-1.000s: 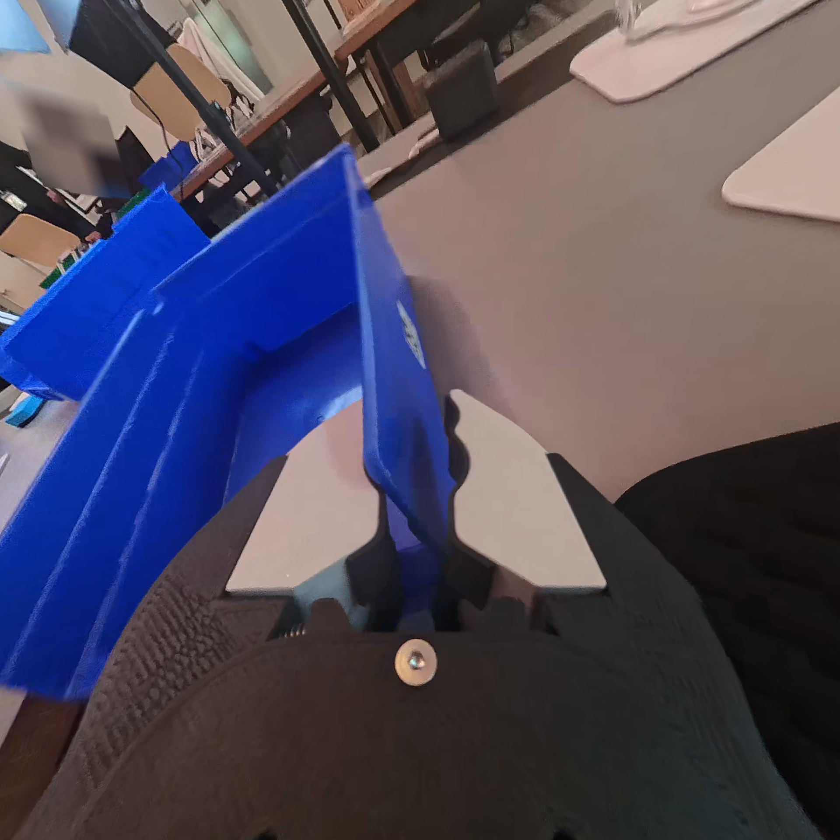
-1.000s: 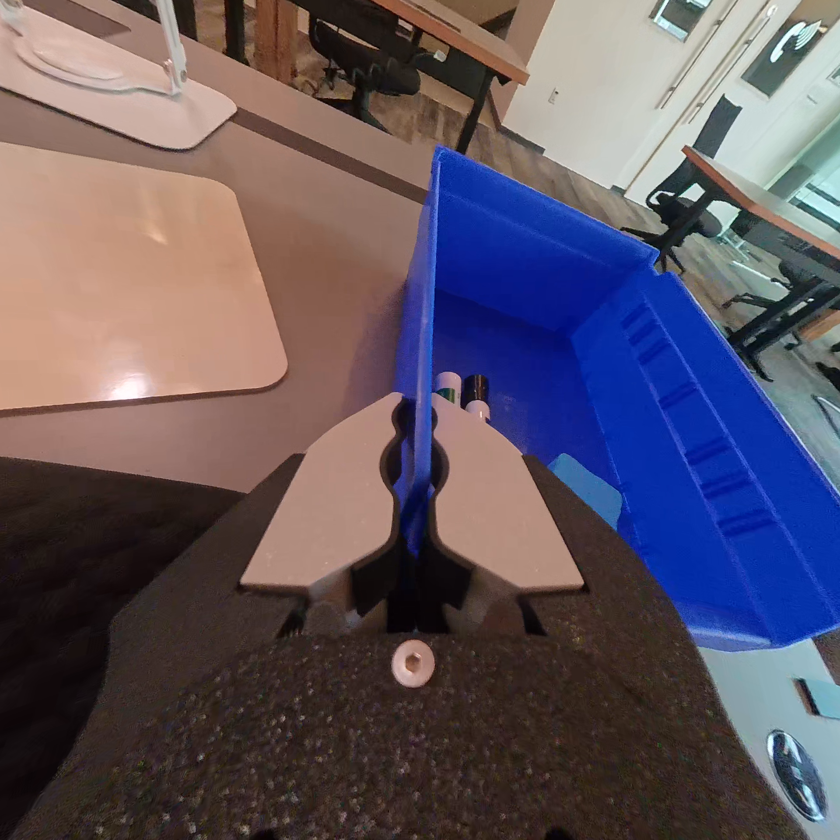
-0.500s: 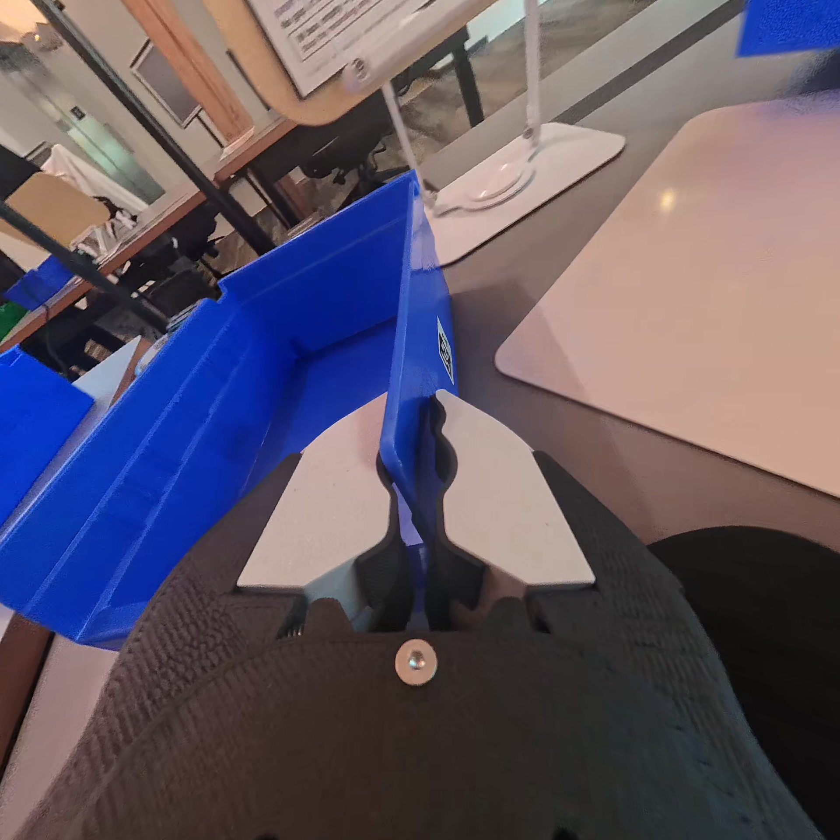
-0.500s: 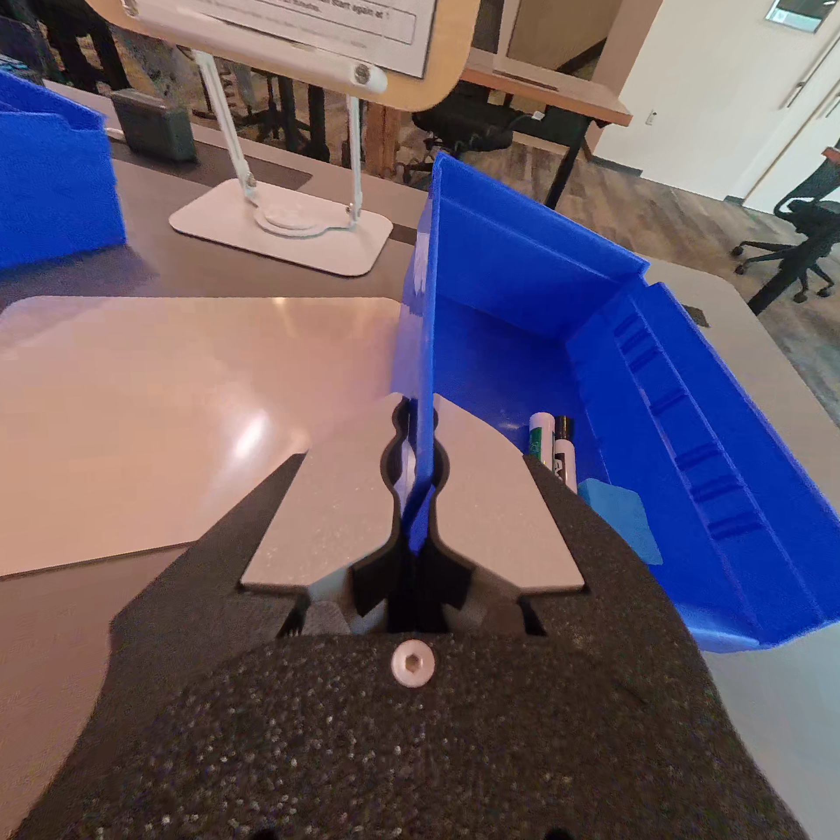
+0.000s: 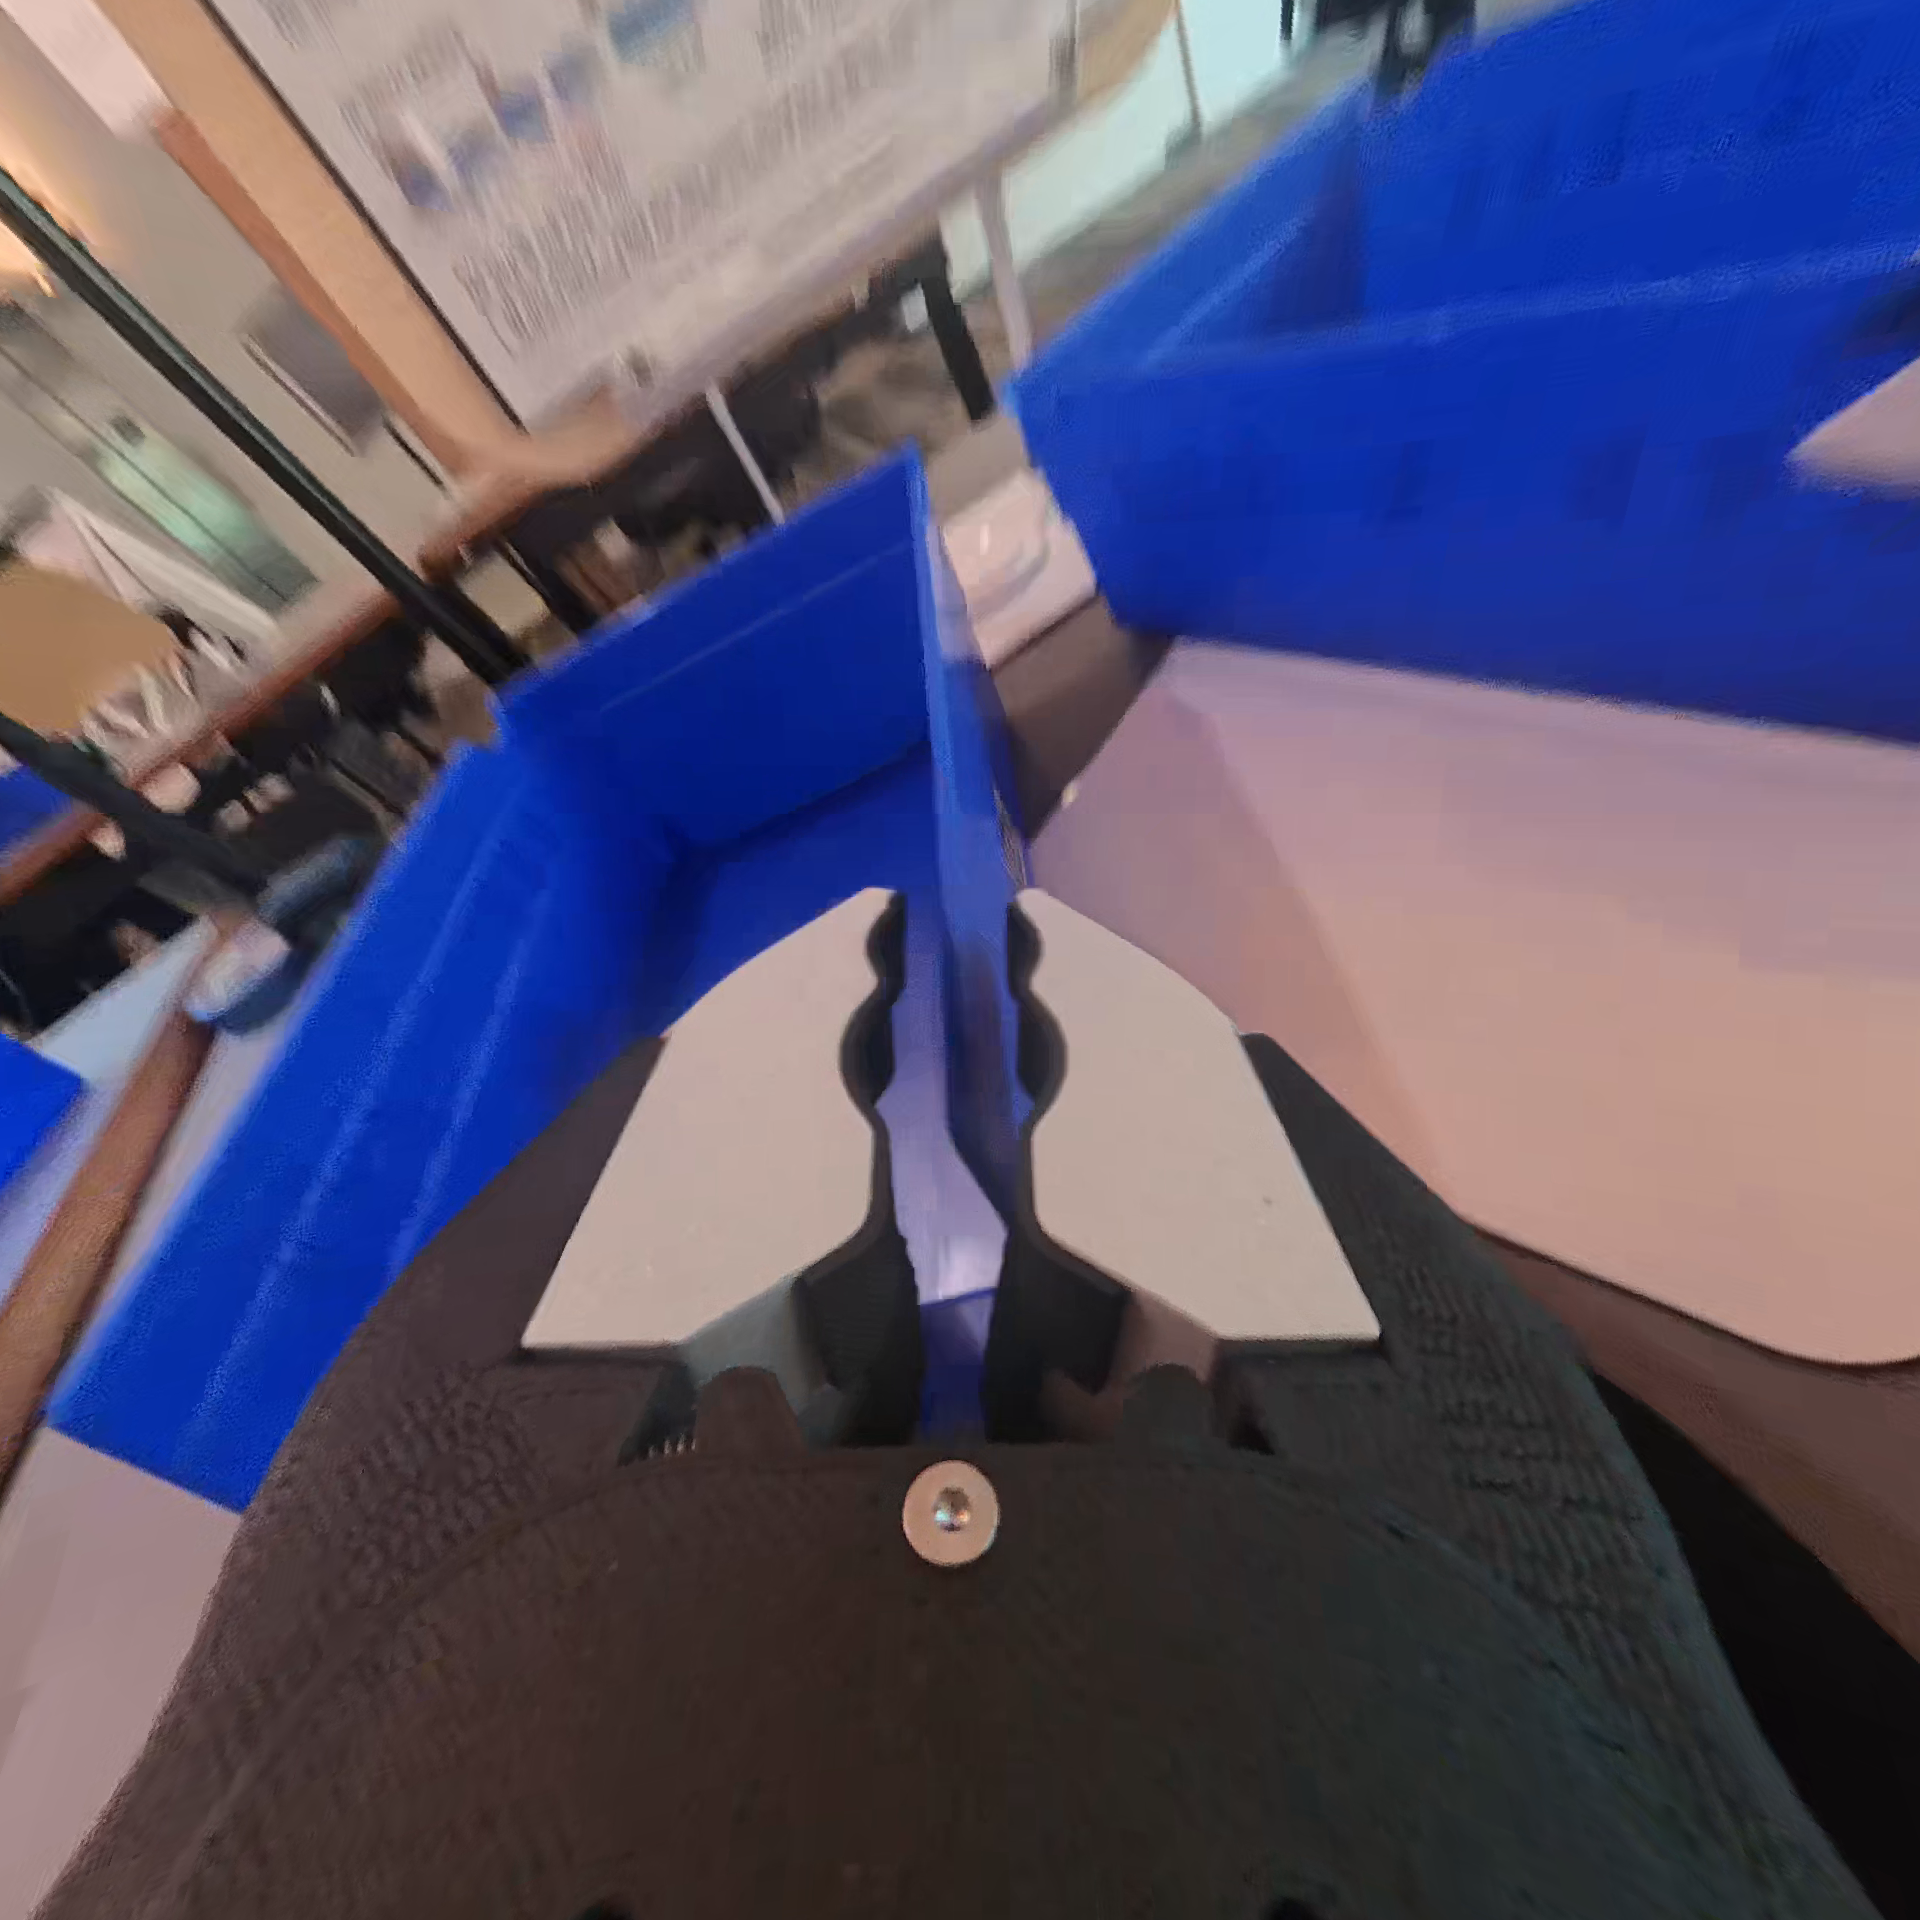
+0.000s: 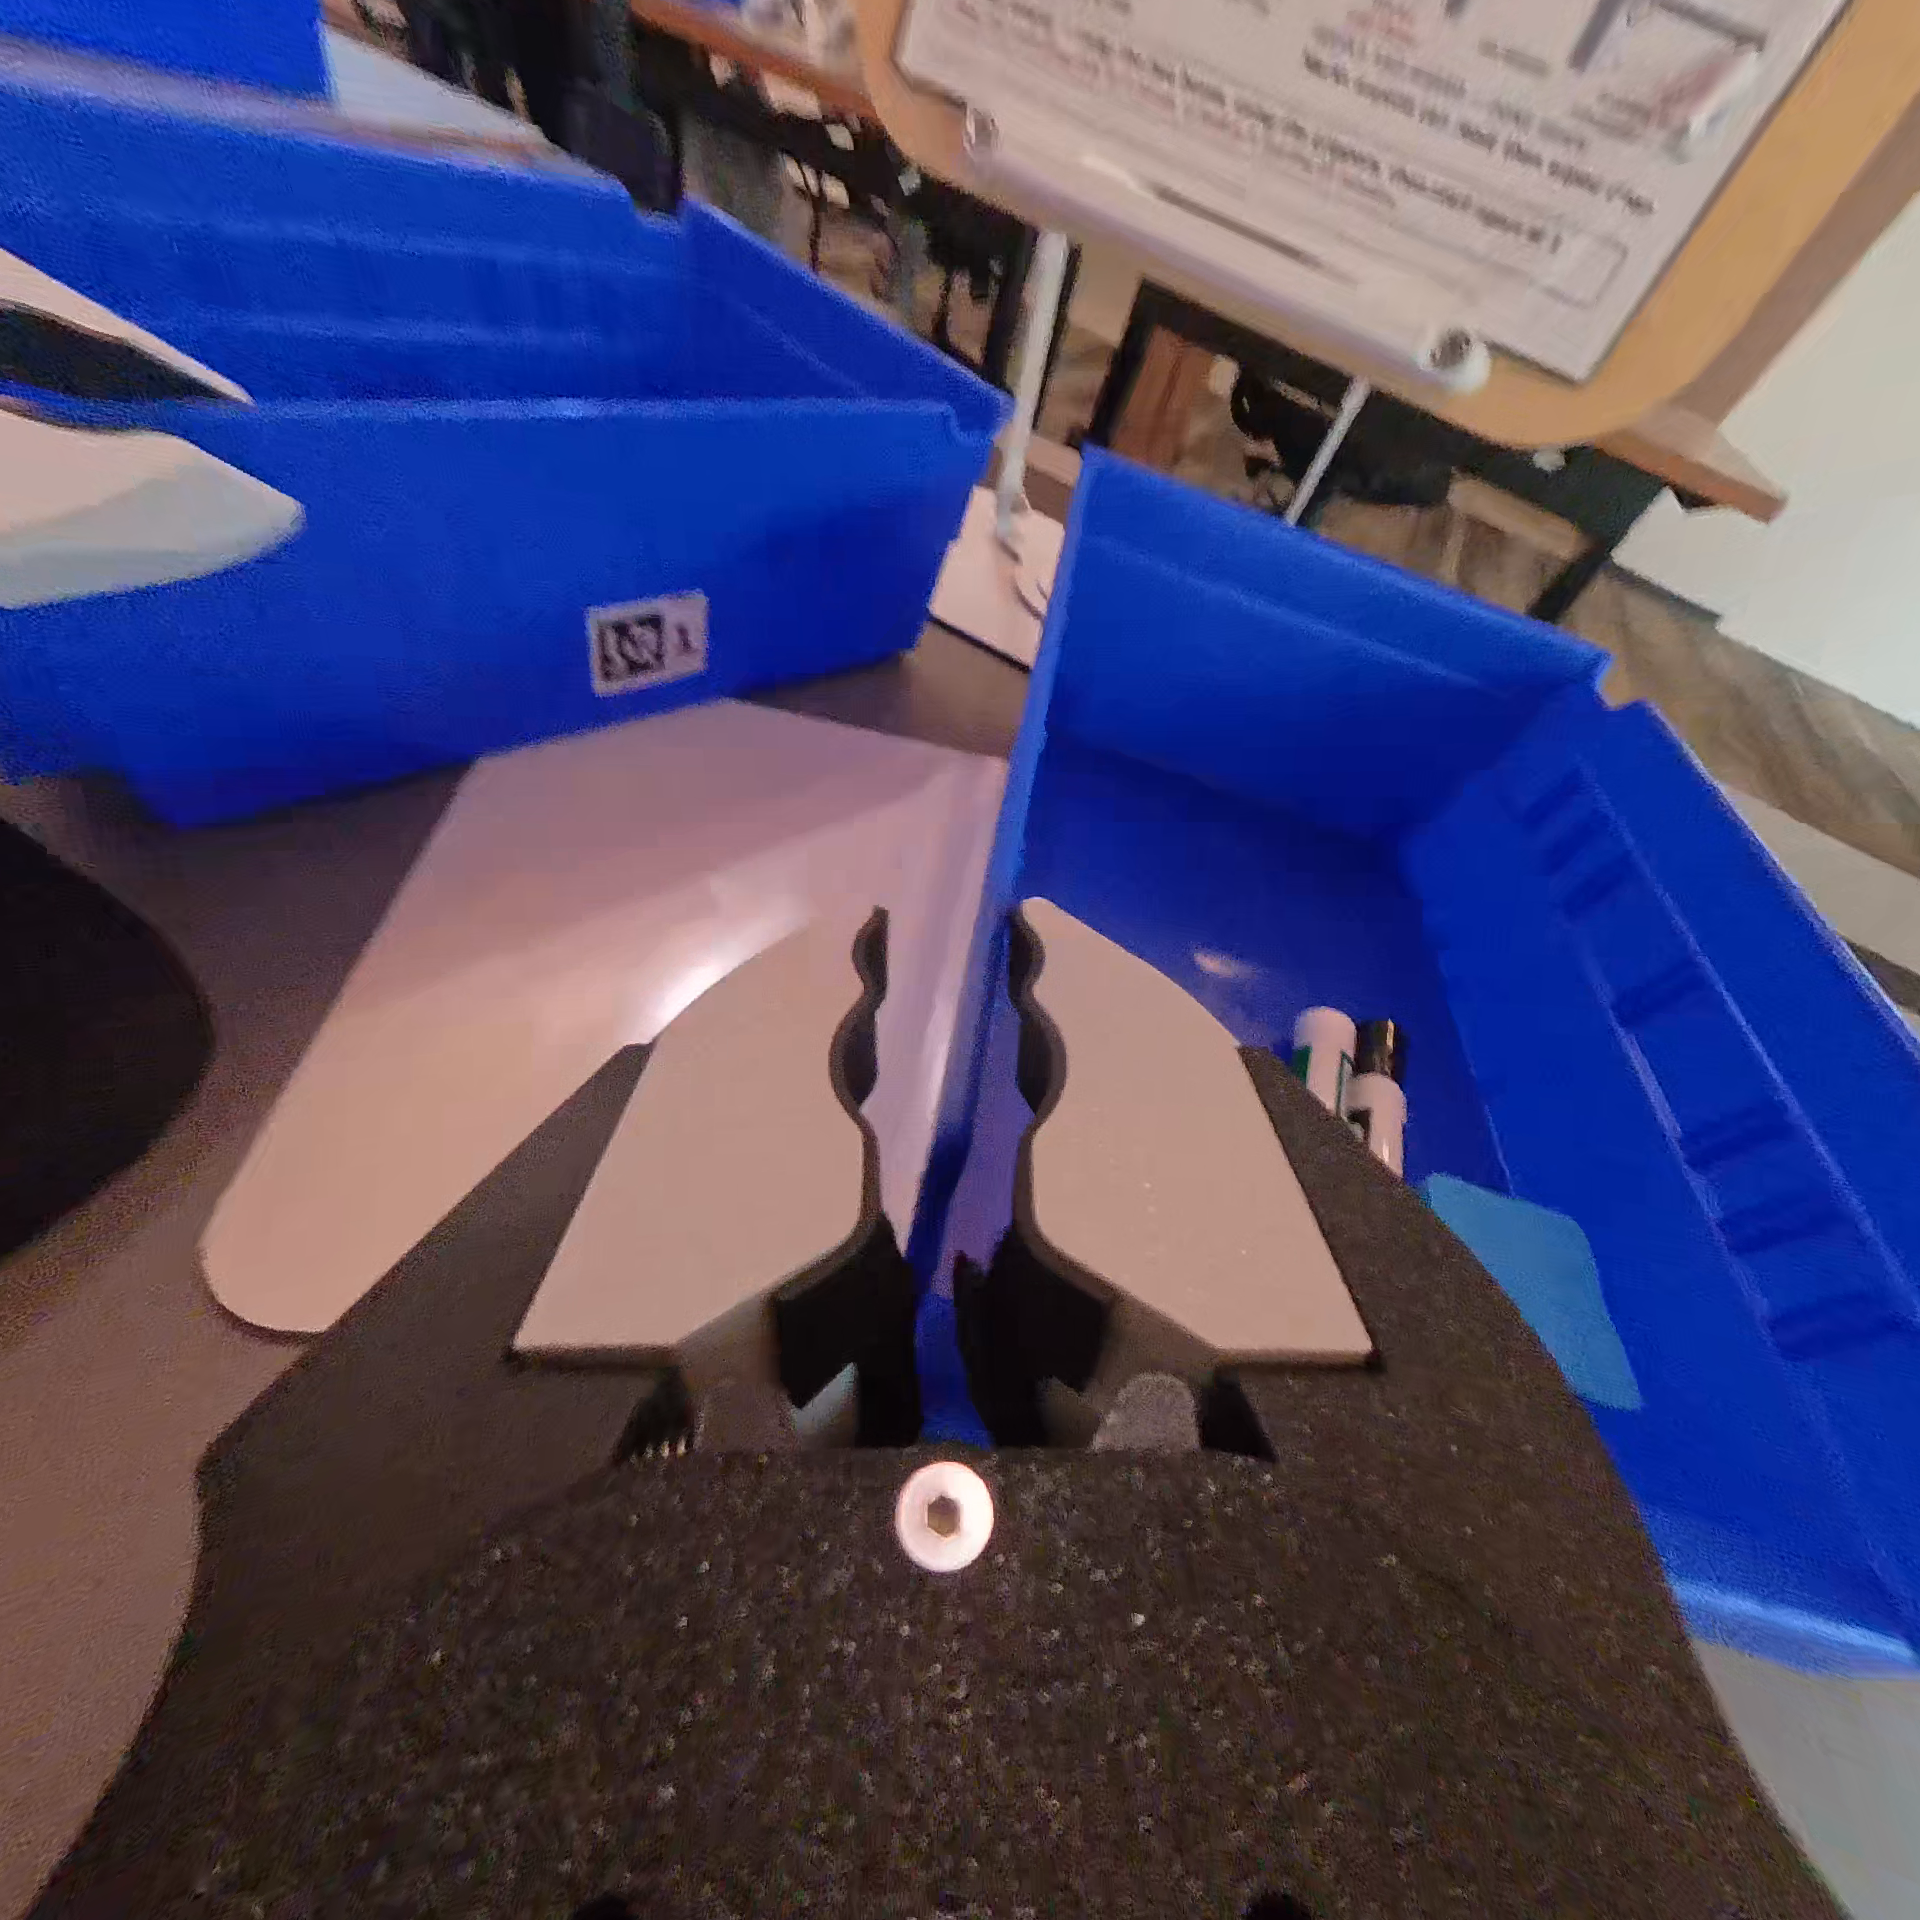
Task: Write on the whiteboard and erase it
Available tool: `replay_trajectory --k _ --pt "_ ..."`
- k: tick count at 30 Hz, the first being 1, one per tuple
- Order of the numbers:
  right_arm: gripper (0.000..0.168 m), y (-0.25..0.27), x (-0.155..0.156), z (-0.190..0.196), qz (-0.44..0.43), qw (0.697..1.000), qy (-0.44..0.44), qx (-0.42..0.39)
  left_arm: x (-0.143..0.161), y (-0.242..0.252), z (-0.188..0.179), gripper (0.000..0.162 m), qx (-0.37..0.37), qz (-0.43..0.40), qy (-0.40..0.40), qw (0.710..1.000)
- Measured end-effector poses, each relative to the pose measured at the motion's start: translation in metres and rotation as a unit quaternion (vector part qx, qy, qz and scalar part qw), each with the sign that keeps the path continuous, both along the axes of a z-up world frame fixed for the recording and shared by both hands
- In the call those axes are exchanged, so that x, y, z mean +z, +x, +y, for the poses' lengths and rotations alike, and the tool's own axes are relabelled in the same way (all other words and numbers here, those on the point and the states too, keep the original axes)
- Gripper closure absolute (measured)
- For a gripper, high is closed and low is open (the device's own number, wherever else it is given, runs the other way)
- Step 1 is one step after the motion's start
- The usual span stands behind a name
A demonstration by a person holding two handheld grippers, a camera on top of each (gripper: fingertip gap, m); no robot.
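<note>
Right wrist view: the right gripper [image 6: 945, 1039] straddles the left wall of a blue bin [image 6: 1226, 665], its fingers spread slightly, not clamping. Inside the bin lie two markers [image 6: 1351, 1081] and a light-blue eraser [image 6: 1527, 1278]. The whiteboard [image 6: 582, 966] lies flat on the desk [image 6: 104, 1403], touching that wall. Left wrist view: the left gripper [image 5: 951, 1039], fingers likewise parted, brackets another blue bin's [image 5: 436, 1049] wall.

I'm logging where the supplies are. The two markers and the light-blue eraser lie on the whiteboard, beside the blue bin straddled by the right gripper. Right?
Not quite. The right wrist view shows the two markers and light-blue eraser inside the blue bin, not on the whiteboard. The right gripper does straddle that bin's wall.
</note>
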State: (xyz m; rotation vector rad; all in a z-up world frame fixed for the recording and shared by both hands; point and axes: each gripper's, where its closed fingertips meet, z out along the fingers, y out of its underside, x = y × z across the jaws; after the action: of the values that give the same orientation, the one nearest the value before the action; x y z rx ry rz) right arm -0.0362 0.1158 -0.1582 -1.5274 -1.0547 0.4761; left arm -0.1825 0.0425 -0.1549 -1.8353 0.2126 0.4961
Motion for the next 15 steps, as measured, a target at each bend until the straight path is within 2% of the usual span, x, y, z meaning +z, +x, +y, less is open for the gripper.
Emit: replay_trajectory --k 2,3,5,7,9,11,13,15 --pt "0.111 -0.010 0.019 -0.016 0.059 0.997 0.023 0.043 0.031 0.023 -0.005 0.133 -0.028 0.019 0.059 0.998" --pt "0.100 -0.009 0.029 -0.021 0.081 0.994 0.040 0.057 0.044 0.039 -0.008 0.127 -0.053 0.017 0.085 0.995" --pt "0.082 0.004 0.053 -0.023 0.130 0.987 0.075 0.059 0.065 0.074 -0.012 0.114 -0.111 -0.006 0.129 0.985" --pt "0.070 0.032 0.074 -0.013 0.165 0.980 0.108 0.029 0.073 0.108 -0.013 0.096 -0.166 -0.050 0.149 0.974" --pt "0.065 0.070 0.085 0.009 0.174 0.975 0.135 -0.019 0.066 0.138 -0.006 0.072 -0.216 -0.127 0.141 0.958" --pt "0.067 0.110 0.084 0.038 0.155 0.976 0.142 -0.064 0.047 0.156 0.009 0.052 -0.232 -0.211 0.100 0.944" --pt "0.074 0.145 0.071 0.075 0.116 0.980 0.120 -0.106 0.027 0.161 0.031 0.043 -0.217 -0.254 0.067 0.940" --pt "0.081 0.167 0.044 0.110 0.061 0.988 0.075 -0.124 0.009 0.165 0.051 0.043 -0.198 -0.268 0.040 0.942"
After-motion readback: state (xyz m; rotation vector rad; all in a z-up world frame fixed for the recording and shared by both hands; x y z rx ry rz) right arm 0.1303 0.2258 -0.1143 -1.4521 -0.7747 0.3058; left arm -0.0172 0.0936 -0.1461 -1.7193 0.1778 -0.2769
